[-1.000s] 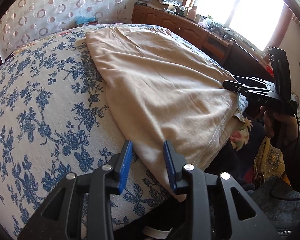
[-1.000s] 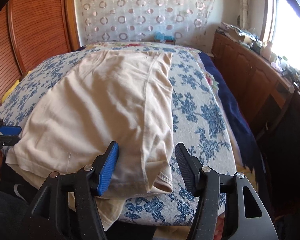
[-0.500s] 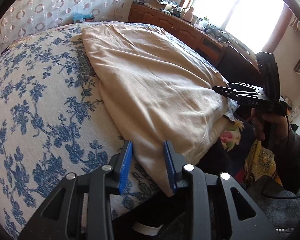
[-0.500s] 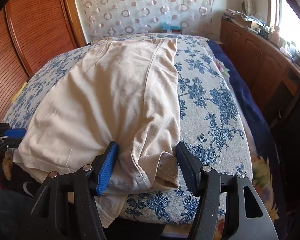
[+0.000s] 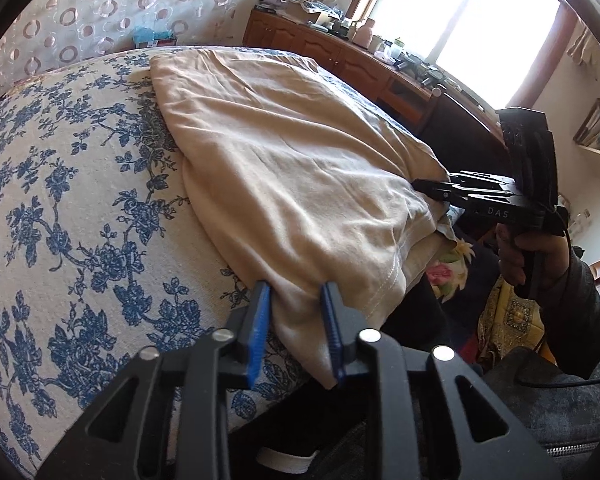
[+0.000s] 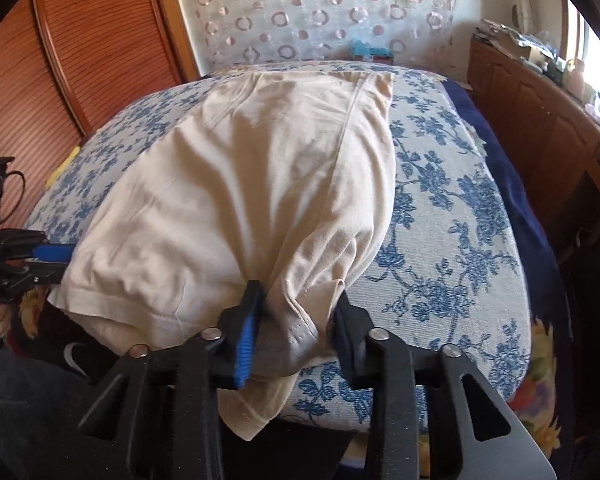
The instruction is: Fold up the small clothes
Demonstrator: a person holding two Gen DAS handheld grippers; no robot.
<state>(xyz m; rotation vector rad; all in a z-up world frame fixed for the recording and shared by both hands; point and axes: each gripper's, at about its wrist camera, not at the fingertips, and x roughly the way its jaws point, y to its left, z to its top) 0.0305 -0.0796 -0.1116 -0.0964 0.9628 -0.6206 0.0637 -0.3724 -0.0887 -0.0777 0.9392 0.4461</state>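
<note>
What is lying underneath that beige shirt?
The beige shirt lies on a blue-flowered bedspread, its near hem hanging over the edge. Whatever the bedspread carries directly beneath the cloth is covered.

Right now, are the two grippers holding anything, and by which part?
Both have just been closing on the beige garment: the left gripper on its near hem corner, the right gripper on bunched fabric at the other near corner, over the bed's edge.

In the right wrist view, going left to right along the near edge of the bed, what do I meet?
Left gripper → beige garment → right gripper, its jaws just closed on the garment's bunched corner → blue floral bedspread → dark blue blanket edge → wooden cabinets.
</note>
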